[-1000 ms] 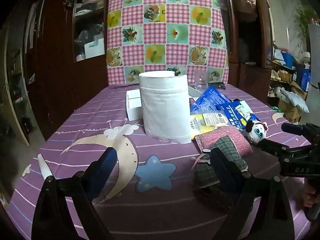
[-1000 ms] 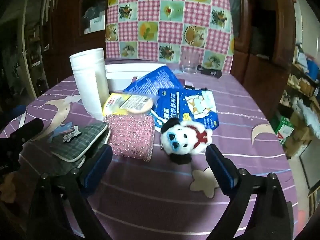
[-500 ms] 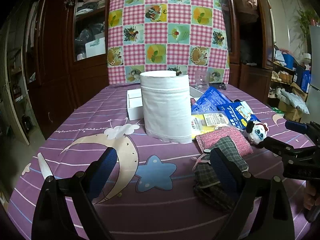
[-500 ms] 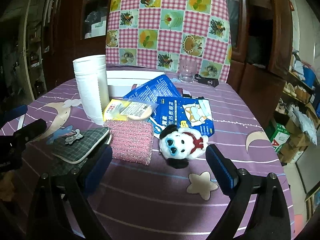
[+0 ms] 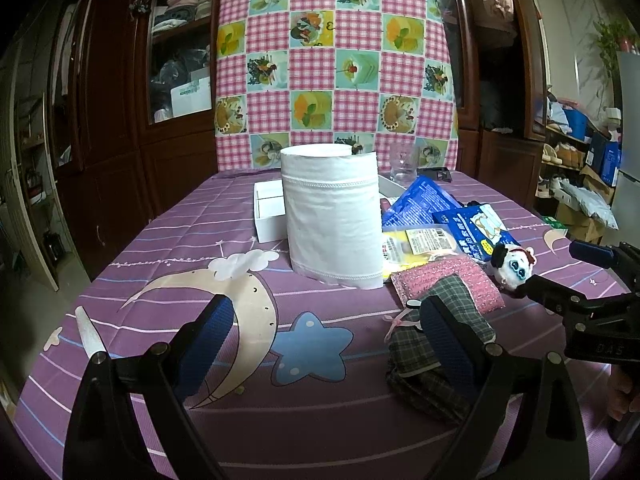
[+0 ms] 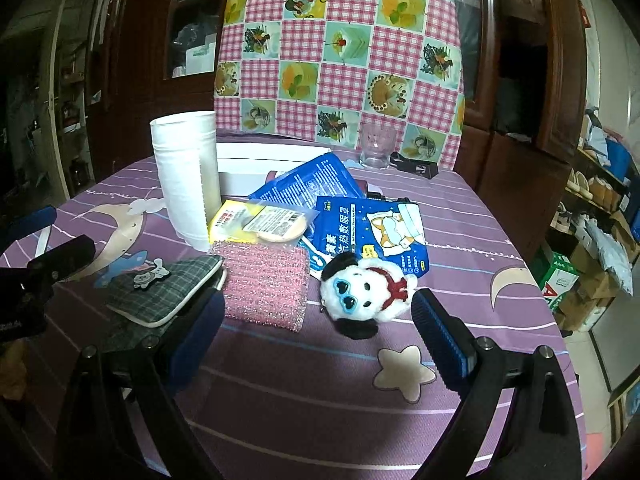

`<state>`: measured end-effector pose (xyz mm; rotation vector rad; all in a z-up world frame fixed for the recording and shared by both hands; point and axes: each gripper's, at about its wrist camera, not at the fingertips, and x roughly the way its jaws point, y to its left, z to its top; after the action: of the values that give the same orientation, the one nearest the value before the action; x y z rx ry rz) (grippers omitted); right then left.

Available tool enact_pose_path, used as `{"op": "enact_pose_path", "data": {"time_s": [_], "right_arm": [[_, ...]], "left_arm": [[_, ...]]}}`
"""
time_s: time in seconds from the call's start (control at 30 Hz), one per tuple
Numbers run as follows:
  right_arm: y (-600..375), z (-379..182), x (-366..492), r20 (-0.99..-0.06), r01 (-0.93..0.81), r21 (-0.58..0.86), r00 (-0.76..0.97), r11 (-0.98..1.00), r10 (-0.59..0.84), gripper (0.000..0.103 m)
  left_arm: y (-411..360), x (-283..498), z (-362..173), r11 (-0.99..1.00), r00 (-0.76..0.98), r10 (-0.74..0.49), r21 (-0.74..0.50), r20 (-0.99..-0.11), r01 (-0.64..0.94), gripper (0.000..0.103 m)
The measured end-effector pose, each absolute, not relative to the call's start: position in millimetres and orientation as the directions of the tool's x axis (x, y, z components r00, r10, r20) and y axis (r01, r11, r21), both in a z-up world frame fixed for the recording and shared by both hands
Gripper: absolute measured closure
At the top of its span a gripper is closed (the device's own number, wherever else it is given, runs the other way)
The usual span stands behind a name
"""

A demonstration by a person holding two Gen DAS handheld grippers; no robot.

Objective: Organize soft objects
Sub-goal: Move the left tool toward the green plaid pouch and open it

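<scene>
Holding both tools low over the purple tablecloth (image 5: 168, 248), I have my left gripper (image 5: 324, 340) spread wide with nothing between its blue pads, and my right gripper (image 6: 316, 328) spread just as wide, also empty.

From the right wrist view, the plush panda (image 6: 366, 290) with blue heart glasses and a red scarf lies at about 12 o'clock, just ahead of the gap between the fingers. Touching its left side, at 11 o'clock, is the pink sparkly cloth (image 6: 266, 280). The plaid pouch (image 6: 164, 294) with a small bear badge lies at 10 o'clock, beside the cloth.

Behind them, the blue packet (image 6: 374, 234) shows a cartoon dog and Chinese characters I can only partly read. The yellow packet (image 6: 256, 222) carries a white label with print too small to make out. The paper roll (image 6: 186, 184) stands upright at 11 o'clock, far back.

From the left wrist view, the right tool's body shows the letters "DAS".
</scene>
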<state>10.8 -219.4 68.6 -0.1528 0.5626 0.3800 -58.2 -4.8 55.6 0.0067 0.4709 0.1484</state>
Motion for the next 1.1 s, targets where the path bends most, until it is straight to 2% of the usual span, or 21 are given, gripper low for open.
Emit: {"op": "enact_pose_path", "data": {"time_s": [0.9, 1.1], "right_arm": [[-218, 66, 13, -0.562, -0.402, -0.029, 0.764, 0.915, 0.317, 0.009], [-219, 81, 9, -0.539, -0.373, -0.070, 0.795, 0.925, 0.279, 0.009]], "left_arm": [[-9, -59, 57, 0.993, 0.884, 0.118, 0.041, -0.451, -0.112, 0.007], [-16, -68, 65, 0.975, 0.885, 0.219, 0.122, -0.410, -0.185, 0.007]]}}
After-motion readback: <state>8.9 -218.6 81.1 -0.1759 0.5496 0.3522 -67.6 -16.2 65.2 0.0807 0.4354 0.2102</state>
